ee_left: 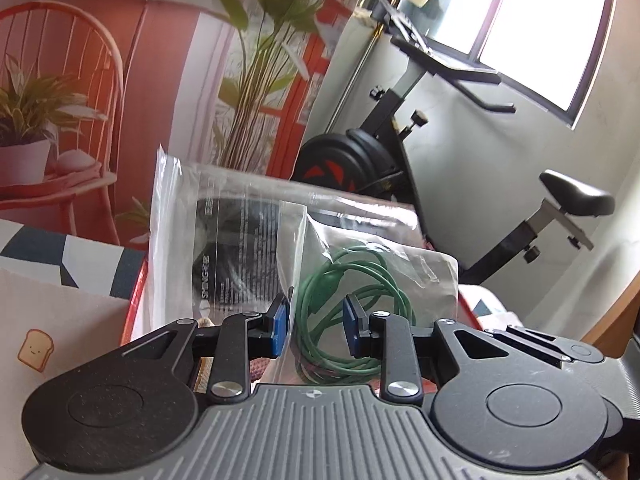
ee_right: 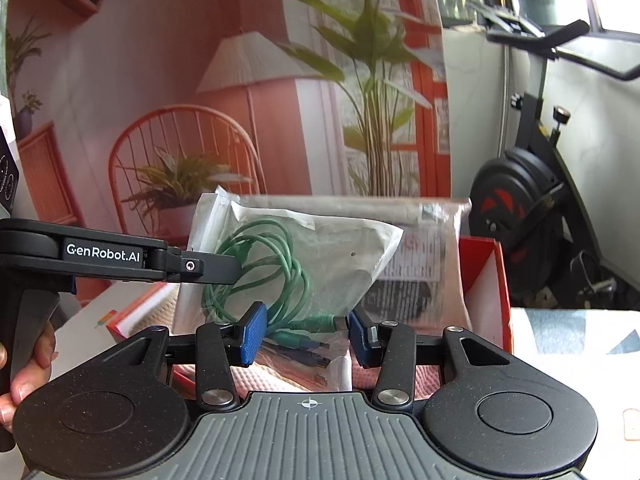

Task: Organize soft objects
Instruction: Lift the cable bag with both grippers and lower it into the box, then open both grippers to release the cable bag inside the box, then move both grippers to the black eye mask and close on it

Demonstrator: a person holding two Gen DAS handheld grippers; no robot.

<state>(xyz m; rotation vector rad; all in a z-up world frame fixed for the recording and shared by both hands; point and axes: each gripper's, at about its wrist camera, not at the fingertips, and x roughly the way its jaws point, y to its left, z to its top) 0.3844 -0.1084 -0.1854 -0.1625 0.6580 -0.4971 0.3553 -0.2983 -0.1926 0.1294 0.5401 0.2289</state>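
Note:
A clear plastic bag with a coiled green cable (ee_left: 360, 276) (ee_right: 320, 256) hangs upright over an open red box (ee_right: 486, 280). My left gripper (ee_left: 316, 326) is shut on the bag, its blue pads pressing either side of the coil. In the right wrist view it reaches in from the left (ee_right: 236, 268) to the bag's edge. My right gripper (ee_right: 308, 336) is shut on the bag's lower end, where the cable plugs lie. A larger clear bag holding a black printed item (ee_left: 232, 248) (ee_right: 420, 272) stands just behind.
The red box (ee_left: 134, 304) holds pink knitted fabric (ee_right: 400, 384). A black exercise bike (ee_left: 400, 140) (ee_right: 528, 200) stands at the right under a window. A printed backdrop of a chair and plants fills the back. A hand (ee_right: 36, 360) grips the left tool. A toast-print cloth (ee_left: 36, 350) lies at the left.

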